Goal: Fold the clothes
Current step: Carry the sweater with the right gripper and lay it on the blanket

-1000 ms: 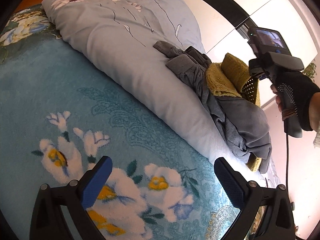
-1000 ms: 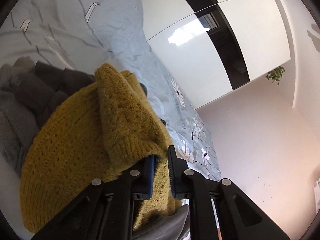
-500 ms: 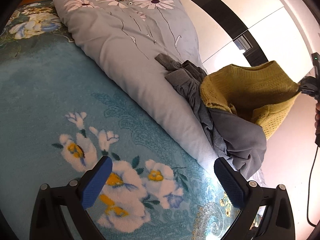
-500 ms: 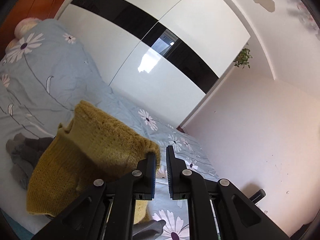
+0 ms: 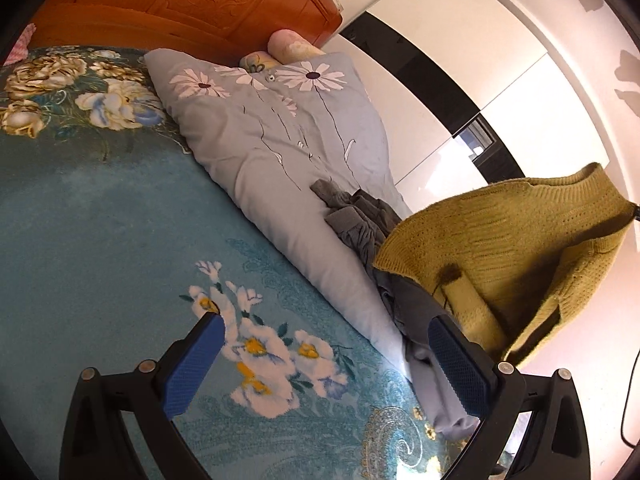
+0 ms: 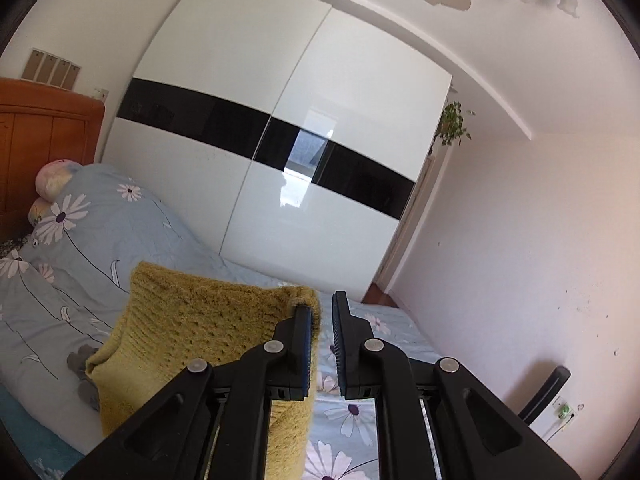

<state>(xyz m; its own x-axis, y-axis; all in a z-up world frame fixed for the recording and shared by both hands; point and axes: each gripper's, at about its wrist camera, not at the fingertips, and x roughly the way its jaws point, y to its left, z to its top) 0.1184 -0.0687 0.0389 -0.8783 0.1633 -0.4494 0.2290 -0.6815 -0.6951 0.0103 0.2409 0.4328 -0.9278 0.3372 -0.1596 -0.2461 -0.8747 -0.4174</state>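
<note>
A mustard-yellow knit sweater [image 5: 520,232] hangs in the air at the right, above a pile of grey clothes [image 5: 360,216] on the duvet. My right gripper [image 6: 322,304] is shut on the sweater's top edge [image 6: 192,328], and the knit drapes down to the left of its fingers. One grey garment [image 6: 80,360] shows under the hanging knit. My left gripper [image 5: 324,322] stands wide open above the teal floral blanket [image 5: 100,220], with nothing between its blue pads. The sweater's lower hem hangs just beyond its right finger [image 5: 460,364].
A light blue daisy-print duvet [image 5: 280,140] lies bunched along the bed towards the orange wooden headboard [image 5: 180,0]. A white wardrobe with a black band [image 6: 280,140] stands behind the bed. A black chair [image 6: 544,392] is at the right wall.
My right gripper has risen high and rolled level, pulling the yellow sweater up off the grey pile. The left gripper has lifted and drawn back a little, still open.
</note>
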